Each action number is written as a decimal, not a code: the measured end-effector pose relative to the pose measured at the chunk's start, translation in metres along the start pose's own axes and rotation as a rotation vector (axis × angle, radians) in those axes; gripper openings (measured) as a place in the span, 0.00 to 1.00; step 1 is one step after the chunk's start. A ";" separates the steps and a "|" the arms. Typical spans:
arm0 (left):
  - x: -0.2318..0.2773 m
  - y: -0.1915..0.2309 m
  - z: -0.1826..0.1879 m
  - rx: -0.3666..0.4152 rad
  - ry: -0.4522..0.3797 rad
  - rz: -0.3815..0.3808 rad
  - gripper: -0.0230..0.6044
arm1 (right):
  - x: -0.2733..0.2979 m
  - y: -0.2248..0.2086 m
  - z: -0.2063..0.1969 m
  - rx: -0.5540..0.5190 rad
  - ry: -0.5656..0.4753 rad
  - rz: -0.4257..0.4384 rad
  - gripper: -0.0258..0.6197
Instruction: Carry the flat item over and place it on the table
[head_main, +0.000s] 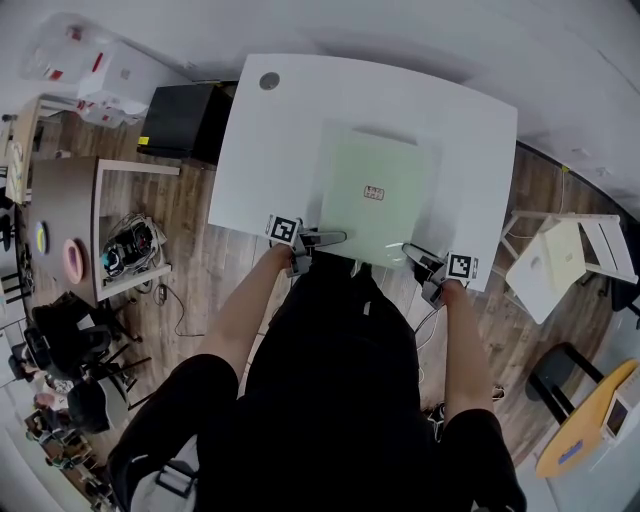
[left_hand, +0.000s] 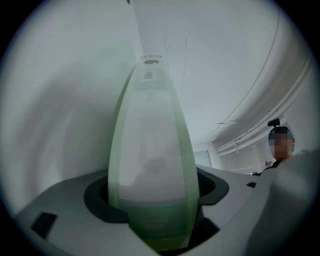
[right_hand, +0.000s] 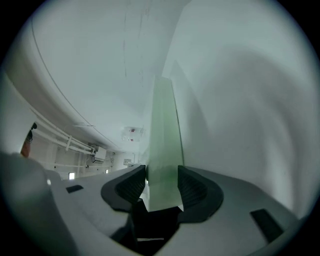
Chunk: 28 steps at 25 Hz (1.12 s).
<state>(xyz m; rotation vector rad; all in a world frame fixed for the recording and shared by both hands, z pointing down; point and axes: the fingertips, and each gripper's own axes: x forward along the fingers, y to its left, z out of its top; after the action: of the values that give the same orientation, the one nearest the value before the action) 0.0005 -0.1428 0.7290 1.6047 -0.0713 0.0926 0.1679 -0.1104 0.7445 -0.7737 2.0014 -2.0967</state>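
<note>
A pale green flat item (head_main: 375, 190) with a small label lies on the white table (head_main: 270, 150), its near edge at the table's front edge. My left gripper (head_main: 330, 238) reaches in at the item's near left corner. In the left gripper view the item (left_hand: 150, 150) runs slack and broad-face-on between wide jaws, so that gripper (left_hand: 152, 192) is open. My right gripper (head_main: 410, 250) is at the near right corner. In the right gripper view the item (right_hand: 164, 130) stands edge-on with both dark pads against it, and the gripper (right_hand: 162, 187) is shut on it.
A black box (head_main: 180, 118) sits on the floor left of the table. Further left is a brown desk (head_main: 65, 215) with cables beside it. A white stool (head_main: 560, 255) and a yellow table (head_main: 590, 415) stand to the right. A person (left_hand: 281, 145) stands far off.
</note>
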 end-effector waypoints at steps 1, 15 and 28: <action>0.000 0.000 0.001 0.002 -0.002 0.001 0.59 | 0.001 0.000 0.000 0.003 -0.002 0.000 0.37; -0.002 -0.007 -0.001 0.069 0.017 0.005 0.64 | 0.008 0.004 -0.018 0.006 0.049 -0.023 0.44; -0.005 0.000 -0.001 0.071 0.051 0.047 0.64 | 0.008 0.002 -0.032 -0.081 0.105 -0.092 0.47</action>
<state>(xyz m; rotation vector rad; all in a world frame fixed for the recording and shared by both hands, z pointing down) -0.0041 -0.1419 0.7288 1.6712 -0.0667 0.1745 0.1461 -0.0856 0.7452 -0.7984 2.1561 -2.1608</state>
